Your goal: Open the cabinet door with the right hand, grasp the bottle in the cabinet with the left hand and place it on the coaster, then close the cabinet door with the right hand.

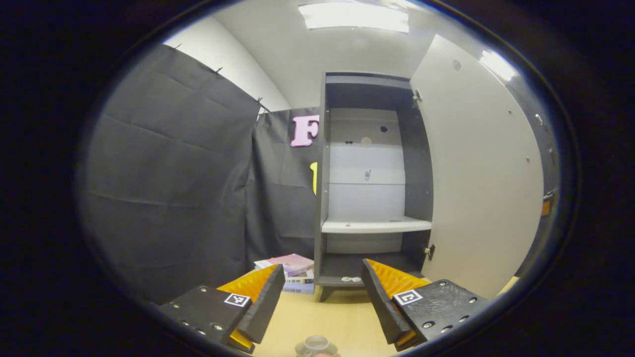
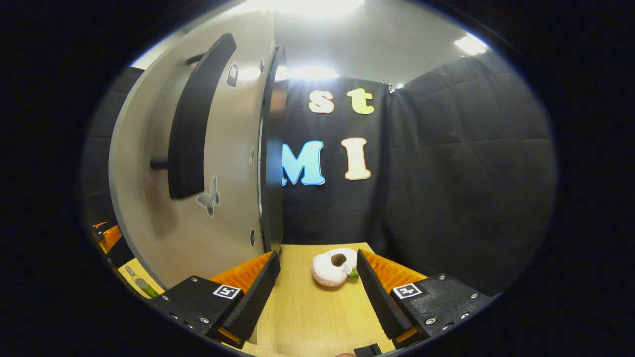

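Bottle (image 1: 316,345): your left view cuts it off at the bottom edge, on the table (image 1: 322,317), between the spread fingers of your left gripper (image 1: 320,302). Coaster: cannot tell. Cabinet (image 1: 372,183): door (image 1: 476,168) open, shelf (image 1: 375,226) bare. Books (image 1: 292,272): stacked beside the cabinet. Right gripper (image 2: 317,292): spread, holding nothing, by the door handle (image 2: 191,119). Plush toy (image 2: 333,267): on the table.

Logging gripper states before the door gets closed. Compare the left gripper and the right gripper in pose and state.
The left gripper faces the open cabinet; the right gripper faces the cabinet door from outside, near its dark handle. A clear round object sits low between the left gripper's fingers; a white plush toy lies ahead of the right gripper. Both are open, holding nothing.
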Motion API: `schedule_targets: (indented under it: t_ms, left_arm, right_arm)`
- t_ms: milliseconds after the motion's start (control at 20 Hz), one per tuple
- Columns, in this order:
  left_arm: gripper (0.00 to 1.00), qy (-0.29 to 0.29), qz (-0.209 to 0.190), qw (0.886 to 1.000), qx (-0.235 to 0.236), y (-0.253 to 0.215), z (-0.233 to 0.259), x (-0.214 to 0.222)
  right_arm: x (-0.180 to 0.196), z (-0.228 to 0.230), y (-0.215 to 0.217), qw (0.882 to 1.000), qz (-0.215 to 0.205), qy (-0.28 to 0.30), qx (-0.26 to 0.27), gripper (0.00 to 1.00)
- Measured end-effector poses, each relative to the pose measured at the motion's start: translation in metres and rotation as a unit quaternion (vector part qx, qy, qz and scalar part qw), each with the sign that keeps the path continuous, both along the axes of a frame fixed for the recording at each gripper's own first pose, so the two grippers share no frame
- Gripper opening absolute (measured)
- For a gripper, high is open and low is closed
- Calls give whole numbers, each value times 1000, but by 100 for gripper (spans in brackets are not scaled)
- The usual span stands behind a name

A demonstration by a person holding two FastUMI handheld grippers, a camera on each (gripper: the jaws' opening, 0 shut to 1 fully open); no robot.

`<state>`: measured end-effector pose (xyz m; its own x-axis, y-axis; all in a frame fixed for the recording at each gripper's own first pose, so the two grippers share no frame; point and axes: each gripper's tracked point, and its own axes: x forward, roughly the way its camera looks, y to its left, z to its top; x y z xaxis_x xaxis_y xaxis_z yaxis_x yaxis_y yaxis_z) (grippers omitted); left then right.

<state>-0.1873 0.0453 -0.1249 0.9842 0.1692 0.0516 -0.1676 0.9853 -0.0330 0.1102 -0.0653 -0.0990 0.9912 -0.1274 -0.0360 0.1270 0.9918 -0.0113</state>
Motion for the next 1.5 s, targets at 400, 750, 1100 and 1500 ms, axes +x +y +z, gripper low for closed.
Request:
schedule_targets:
  t_ms: [400,750,1100,1500]
  left_arm:
    - [89,40,-24,999,-4,-42,79,39]
    - [89,57,-12,998,-2,-52,80,50]
    - [89,39,-60,997,34,-44,102,72]
    - [89,41,-87,995,28,-38,97,80]
  right_arm:
    - [14,49,-13,997,42,31,-55,95]
    - [1,88,-13,995,61,10,77,94]
    - [-18,108,15,999,37,-22,32,91]
    - [-12,100,75,991,58,-6,123,92]
